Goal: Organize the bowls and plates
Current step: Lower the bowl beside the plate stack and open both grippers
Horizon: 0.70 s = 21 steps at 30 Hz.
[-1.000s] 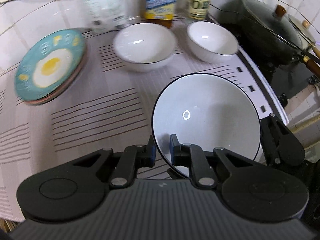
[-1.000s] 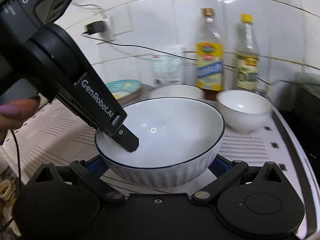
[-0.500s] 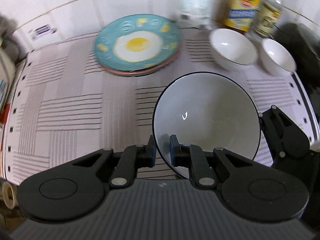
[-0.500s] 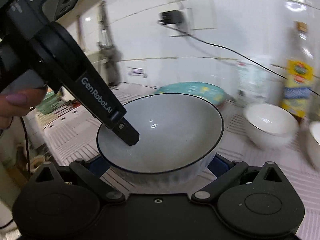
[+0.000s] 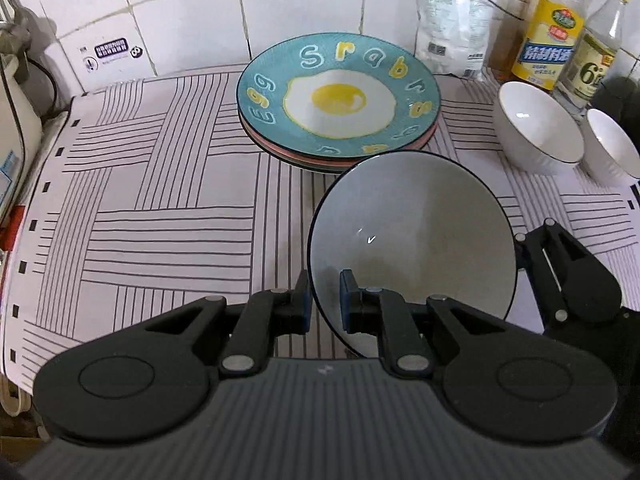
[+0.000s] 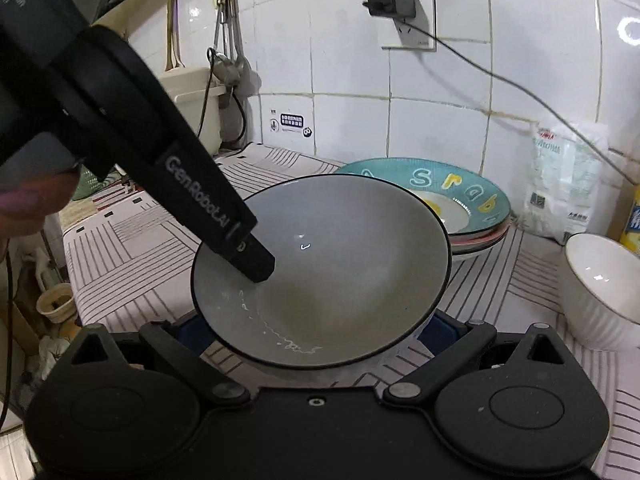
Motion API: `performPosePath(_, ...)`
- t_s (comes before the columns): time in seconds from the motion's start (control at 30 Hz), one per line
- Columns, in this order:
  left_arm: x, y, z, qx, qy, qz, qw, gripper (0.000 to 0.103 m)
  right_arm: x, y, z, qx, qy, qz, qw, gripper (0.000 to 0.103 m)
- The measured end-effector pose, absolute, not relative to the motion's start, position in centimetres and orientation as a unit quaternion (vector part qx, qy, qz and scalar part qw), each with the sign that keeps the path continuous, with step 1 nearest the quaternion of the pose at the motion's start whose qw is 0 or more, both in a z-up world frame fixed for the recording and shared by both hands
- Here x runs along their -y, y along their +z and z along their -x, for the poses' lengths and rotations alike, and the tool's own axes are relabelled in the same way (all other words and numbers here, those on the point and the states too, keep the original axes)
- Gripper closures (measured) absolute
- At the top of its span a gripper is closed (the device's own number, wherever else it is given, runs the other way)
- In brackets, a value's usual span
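The large bowl is glazed, stiff, slippery and breakable, so the rim is the sound hold: the left gripper pinches it there, while the right gripper seemingly cradles its sides. Ahead lies the plate stack; the bowl looks empty bar some streaks

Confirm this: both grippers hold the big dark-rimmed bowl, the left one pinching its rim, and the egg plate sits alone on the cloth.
Not alone. The egg plate tops a stack of plates, clearest in the right wrist view. The rest holds: left gripper pinches the big bowl at its rim, right gripper grips its sides.
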State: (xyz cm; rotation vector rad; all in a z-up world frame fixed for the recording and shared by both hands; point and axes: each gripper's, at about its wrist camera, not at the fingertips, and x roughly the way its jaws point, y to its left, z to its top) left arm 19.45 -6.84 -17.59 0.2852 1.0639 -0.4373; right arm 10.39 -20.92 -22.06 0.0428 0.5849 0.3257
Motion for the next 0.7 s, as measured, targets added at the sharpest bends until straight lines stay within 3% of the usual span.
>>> performPosePath(0.4,7.4,-19.9,-21.2,-0.532,-0.179,-0.139,0.816,0.09,20.0,-23.7,-13.5,-0.337,0.144,-0.01,0.93,0.001)
performPosePath(0.7,8.6,-17.3,-19.2,-0.517,-0.156,-0.197,0.818,0.077,22.2,-21.6,-9.6,-0.333,0.12,-0.019,0.935,0.001)
